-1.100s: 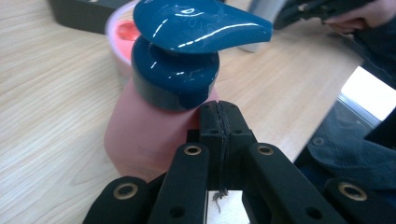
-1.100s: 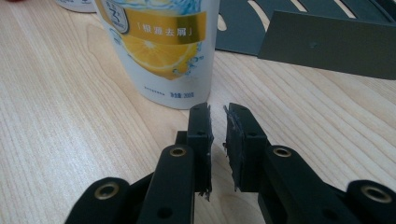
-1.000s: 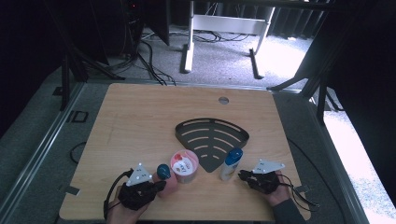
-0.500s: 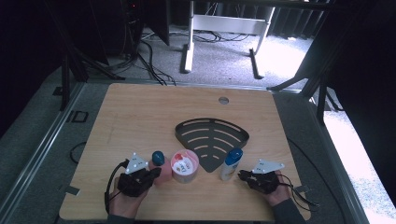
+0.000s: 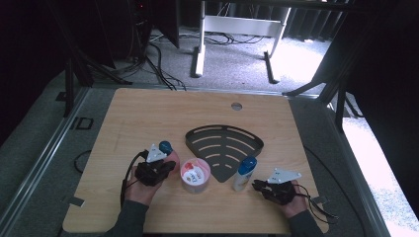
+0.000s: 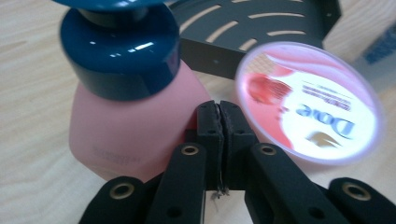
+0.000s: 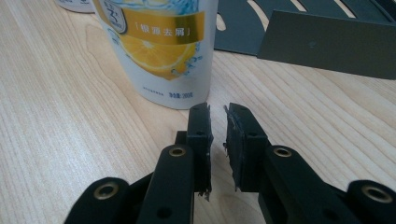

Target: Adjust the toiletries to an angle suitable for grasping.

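Observation:
A pink bottle (image 6: 126,126) with a dark teal cap stands just left of my left gripper (image 6: 219,109), against its jaws. Those jaws have just been opening by a hair, but the pads still meet with nothing between them. A round pink Dove jar (image 6: 308,102) sits to their right. In the high view the left gripper (image 5: 170,165) is beside the pink bottle (image 5: 167,150) and the jar (image 5: 195,175). My right gripper (image 7: 218,112) has a narrow empty gap and points at a white lemon-label bottle (image 7: 159,46), blue-capped in the high view (image 5: 244,173), by the right gripper (image 5: 257,185).
A dark slotted fan-shaped tray (image 5: 225,145) lies at the table's middle, just beyond the jar and the white bottle; its wall (image 7: 327,42) shows in the right gripper view. A round cable hole (image 5: 236,105) sits near the far edge. Cables trail behind both hands.
My left gripper has moved away from the person's side, toward the table's middle, and the pink bottle has shifted the same way beside it. The right gripper, jar and white bottle kept still.

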